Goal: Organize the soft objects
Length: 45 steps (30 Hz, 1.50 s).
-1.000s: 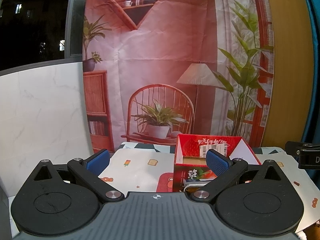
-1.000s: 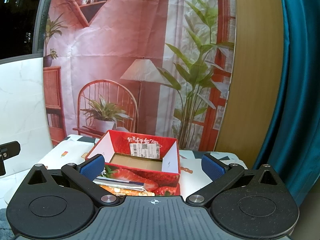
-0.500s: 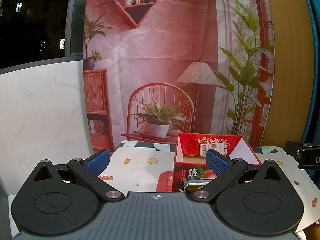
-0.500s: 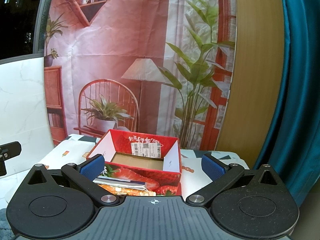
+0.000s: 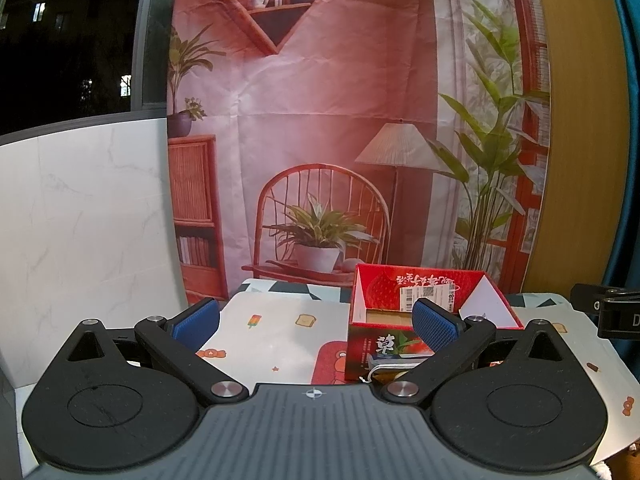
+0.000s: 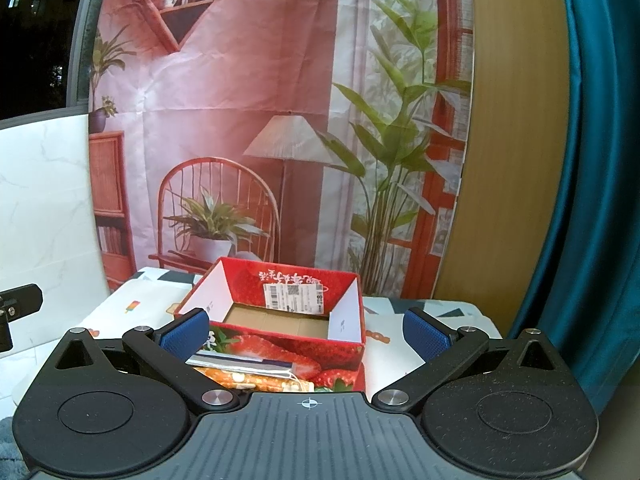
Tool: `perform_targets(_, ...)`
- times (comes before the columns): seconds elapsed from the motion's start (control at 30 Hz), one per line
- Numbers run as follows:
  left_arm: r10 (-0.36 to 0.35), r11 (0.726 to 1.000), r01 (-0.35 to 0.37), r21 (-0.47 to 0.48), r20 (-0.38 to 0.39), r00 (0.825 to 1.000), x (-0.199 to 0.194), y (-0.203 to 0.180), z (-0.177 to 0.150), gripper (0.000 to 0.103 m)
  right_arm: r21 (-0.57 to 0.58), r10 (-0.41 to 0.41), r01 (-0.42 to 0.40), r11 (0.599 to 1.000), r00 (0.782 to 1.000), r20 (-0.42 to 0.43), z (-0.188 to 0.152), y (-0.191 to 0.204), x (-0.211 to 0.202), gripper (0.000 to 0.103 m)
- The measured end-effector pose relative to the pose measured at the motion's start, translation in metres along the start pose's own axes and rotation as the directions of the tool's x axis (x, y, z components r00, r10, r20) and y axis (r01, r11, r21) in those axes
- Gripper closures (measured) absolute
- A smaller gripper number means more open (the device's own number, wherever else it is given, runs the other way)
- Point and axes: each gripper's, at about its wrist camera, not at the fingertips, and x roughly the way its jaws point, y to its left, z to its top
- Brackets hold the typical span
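Note:
A red strawberry-printed cardboard box (image 6: 280,344) stands open on the table, its brown bottom bare; the left wrist view shows the box (image 5: 380,344) too. Flat packets, one orange and one pale blue with a white string (image 6: 248,372), lie against the box's near side, just past my right gripper (image 6: 304,334). That gripper is open and holds nothing. My left gripper (image 5: 316,322) is open too, with nothing between its blue pads; its right pad (image 5: 434,322) overlaps the box in the image.
A patterned cloth (image 5: 280,332) covers the table. A white marble-look panel (image 5: 80,232) stands at the left. A printed backdrop (image 6: 260,120) hangs behind, a teal curtain (image 6: 592,200) at the right. Part of the other gripper (image 5: 612,312) shows at the right edge.
Both views have shifted slightly, so the box sits a little lower in the frame. Both grippers stay open and nothing was picked up.

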Motion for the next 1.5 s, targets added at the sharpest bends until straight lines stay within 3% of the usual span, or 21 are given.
perform_targets(0.5,0.015,1.000,-0.015,-0.009,-0.010,1.000,0.012,0.001,-0.006,0.000,0.048,0.051,-0.052,0.998,0.999,0.020,-0.005,-0.004,0.006,0.000)
perform_targets(0.83,0.072,0.997,-0.074,-0.009,-0.144,0.987,0.068,0.003,-0.037,0.000,0.176,0.137,-0.126,0.976,0.989,-0.052,-0.046,-0.016,0.059,0.000)
perform_targets(0.93,0.081,0.996,-0.084,-0.011,-0.177,0.981,0.085,0.006,-0.049,0.000,0.133,0.148,-0.143,0.981,0.988,-0.034,-0.065,-0.011,0.075,0.000)
perform_targets(1.03,0.082,0.996,-0.087,-0.014,-0.207,0.975,0.102,0.011,-0.063,0.000,0.056,0.086,-0.086,0.995,0.996,0.006,-0.085,0.001,0.088,0.000)
perform_targets(1.1,0.077,0.996,-0.084,-0.018,-0.232,0.970,0.110,0.014,-0.072,0.000,0.014,0.077,-0.077,0.997,0.997,-0.021,-0.097,0.008,0.099,0.000)
perform_targets(1.33,0.021,0.999,-0.032,-0.029,-0.309,0.951,0.128,0.017,-0.093,0.001,-0.063,0.167,-0.176,0.982,0.978,-0.127,-0.126,0.032,0.117,0.000)
perform_targets(1.5,-0.021,0.999,0.009,-0.037,-0.335,0.942,0.133,0.016,-0.102,0.010,-0.085,0.181,-0.197,0.977,0.969,-0.169,-0.139,0.048,0.125,0.000)
